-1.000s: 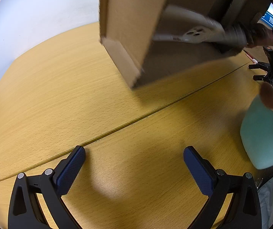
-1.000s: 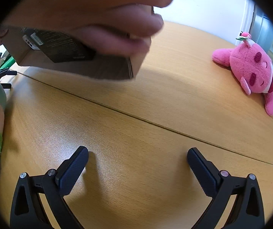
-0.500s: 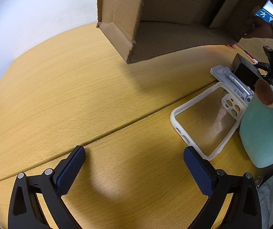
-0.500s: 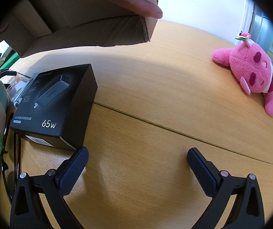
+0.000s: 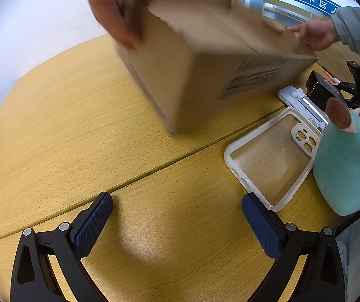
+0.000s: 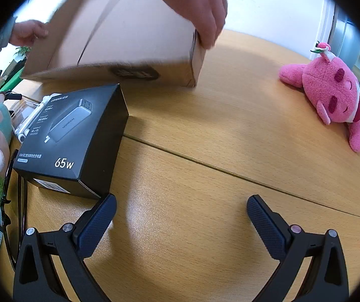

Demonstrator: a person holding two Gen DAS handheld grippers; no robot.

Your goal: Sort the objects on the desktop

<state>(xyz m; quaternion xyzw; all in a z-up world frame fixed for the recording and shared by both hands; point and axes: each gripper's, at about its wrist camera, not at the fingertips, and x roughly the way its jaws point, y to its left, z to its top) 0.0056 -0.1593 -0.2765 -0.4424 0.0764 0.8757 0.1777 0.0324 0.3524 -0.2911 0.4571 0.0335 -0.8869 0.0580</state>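
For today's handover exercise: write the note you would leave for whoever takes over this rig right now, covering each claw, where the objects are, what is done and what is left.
Left claw: open, empty, low over the table.
Right claw: open, empty.
Cardboard box: a person's two bare hands are carrying it over the back of the table; it is blurred, so wait until they clear.
Black charger box, clear phone case and white folding stand lie by the teal plush; pink plush lies far right.
Done: the claws have sorted nothing visibly.
Left: every object.
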